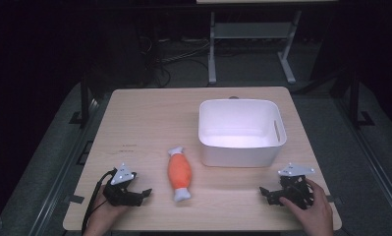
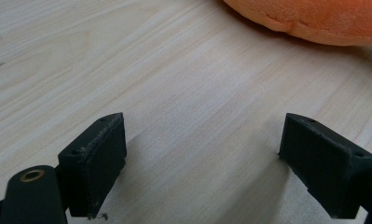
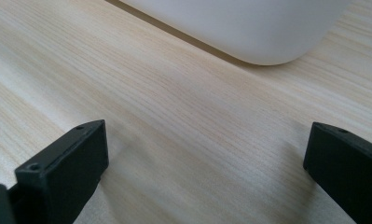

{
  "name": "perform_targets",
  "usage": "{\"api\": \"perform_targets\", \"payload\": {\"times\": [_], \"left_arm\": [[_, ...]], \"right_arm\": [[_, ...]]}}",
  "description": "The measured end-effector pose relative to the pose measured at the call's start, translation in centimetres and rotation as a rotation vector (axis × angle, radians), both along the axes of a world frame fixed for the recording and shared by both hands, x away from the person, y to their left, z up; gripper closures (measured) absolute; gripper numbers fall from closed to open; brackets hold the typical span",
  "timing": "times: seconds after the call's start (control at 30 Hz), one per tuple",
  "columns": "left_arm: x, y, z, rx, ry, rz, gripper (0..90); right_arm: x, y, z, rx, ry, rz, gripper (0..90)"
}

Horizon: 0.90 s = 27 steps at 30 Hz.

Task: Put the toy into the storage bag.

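An orange plush toy [image 1: 180, 173] with white ends lies on the wooden table [image 1: 149, 118], near the front middle. To its right stands a white bin [image 1: 241, 132], empty as far as I see. My left gripper [image 1: 143, 194] rests at the front left, a short way left of the toy, jaws wide apart over bare wood. In the left gripper view the toy [image 2: 314, 18] sits ahead of the left gripper [image 2: 202, 154]. My right gripper [image 1: 266, 194] rests at the front right, open, below the bin. In the right gripper view the bin [image 3: 249, 23] lies ahead of the right gripper [image 3: 207, 172].
Beyond the table's far edge a grey metal frame [image 1: 252, 34] stands on the dark floor, with cables beside it. The table's front edge runs just behind both hands. Bare wood stretches across the left half of the table.
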State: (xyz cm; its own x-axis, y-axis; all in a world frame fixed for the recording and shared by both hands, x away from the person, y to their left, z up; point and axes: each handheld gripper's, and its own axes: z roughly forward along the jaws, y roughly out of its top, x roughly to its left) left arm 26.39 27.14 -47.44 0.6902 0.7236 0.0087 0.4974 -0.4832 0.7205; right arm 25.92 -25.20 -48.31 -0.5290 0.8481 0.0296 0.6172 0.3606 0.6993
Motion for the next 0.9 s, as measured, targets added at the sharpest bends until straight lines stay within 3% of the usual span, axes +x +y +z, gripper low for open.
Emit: {"api": "perform_targets", "payload": {"times": [0.23,0.33,0.37,0.4,0.43,0.47,0.53,0.6,0.67,0.73,0.9], "left_arm": [[0.1,-0.1,0.4,0.021,-0.008,-0.003,21.6],[0.3,0.2,0.9,0.017,-0.013,-0.016,35.2],[0.4,0.2,1.1,0.014,-0.013,-0.020,35.2],[0.6,0.3,1.4,0.004,-0.009,-0.024,44.5],[0.7,0.4,1.6,0.000,-0.006,-0.040,44.5],[0.9,0.4,1.8,-0.009,-0.002,-0.053,52.9],[1.2,0.6,2.2,-0.014,0.003,-0.075,57.7],[1.7,0.7,2.7,-0.040,0.025,-0.100,72.1],[1.9,0.7,2.8,-0.038,0.032,-0.112,76.4],[2.3,0.5,3.2,-0.036,0.047,-0.121,87.8],[3.0,0.1,4.0,-0.031,0.058,-0.130,89.6]], "right_arm": [[0.0,0.0,0.0,0.000,0.000,0.000,0.0],[0.0,0.0,0.0,0.000,0.000,0.000,0.0],[0.0,0.0,0.0,0.000,0.000,0.000,0.0],[0.0,0.0,0.0,0.000,0.000,0.000,0.0],[0.0,0.0,0.0,0.000,0.000,0.000,0.0],[0.0,0.0,0.0,0.000,0.000,0.000,0.0],[0.0,0.0,0.0,0.000,0.000,0.000,0.0],[0.0,0.0,0.0,0.000,0.000,0.000,0.0],[0.0,0.0,0.0,0.000,0.000,0.000,0.0],[0.0,0.0,0.0,0.000,0.000,0.000,0.0],[0.0,0.0,0.0,0.000,0.000,0.000,0.0]]}}
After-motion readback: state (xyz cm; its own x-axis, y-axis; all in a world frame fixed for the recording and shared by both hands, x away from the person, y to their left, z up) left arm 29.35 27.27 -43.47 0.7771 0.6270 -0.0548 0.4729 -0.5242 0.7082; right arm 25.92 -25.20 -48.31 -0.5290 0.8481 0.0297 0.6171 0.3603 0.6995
